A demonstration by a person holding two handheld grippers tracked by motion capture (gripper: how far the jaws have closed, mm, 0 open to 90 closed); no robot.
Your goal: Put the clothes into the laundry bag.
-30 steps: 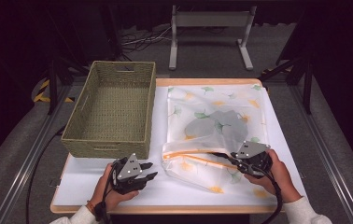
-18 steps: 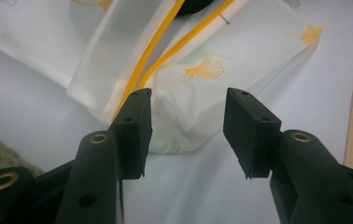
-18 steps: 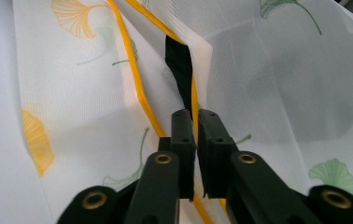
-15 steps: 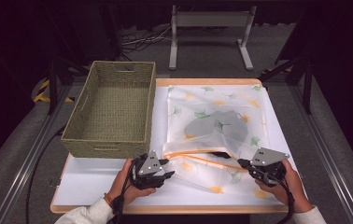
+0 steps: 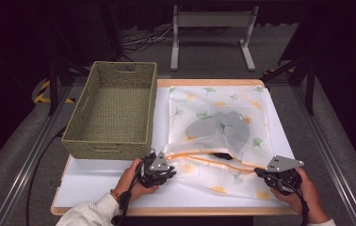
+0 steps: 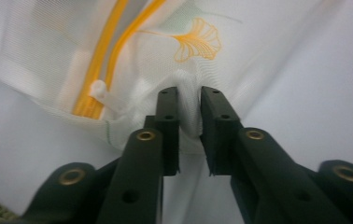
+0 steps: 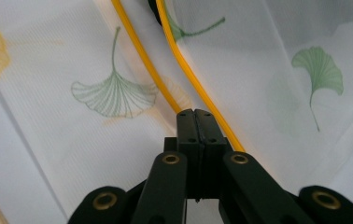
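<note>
High view
bag: sheer white mesh bag [image 5: 218, 136] printed with green and orange ginkgo leaves, orange zip band across its near part, a grey item showing through; it lies flat on the right half of the white surface [image 5: 96, 188].
basket: woven green rectangular basket [image 5: 112, 113] with cut-out handles, left of the bag.
left tool [image 5: 166, 172]: at the bag's near left corner, touching the mesh; hand [image 5: 131, 181] wraps the body from the near side, forearm coming in low.
right tool [image 5: 265, 175]: at the bag's near right edge, grey three-cornered plate on top; hand [image 5: 303, 193] behind it.

Left gripper view
left tool [image 6: 189, 98]: black flat jaws, which have just been closing, pinch a bunched fold of mesh between them.
bag [image 6: 198, 42]: fine netting, orange leaf print; zip band and white pull sit just left of the jaws.

Right gripper view
right tool [image 7: 194, 116]: jaws pressed fully together on the bag edge.
bag [image 7: 114, 93]: zip bands run from the jaw tips toward the far side; green leaves either side.
</note>
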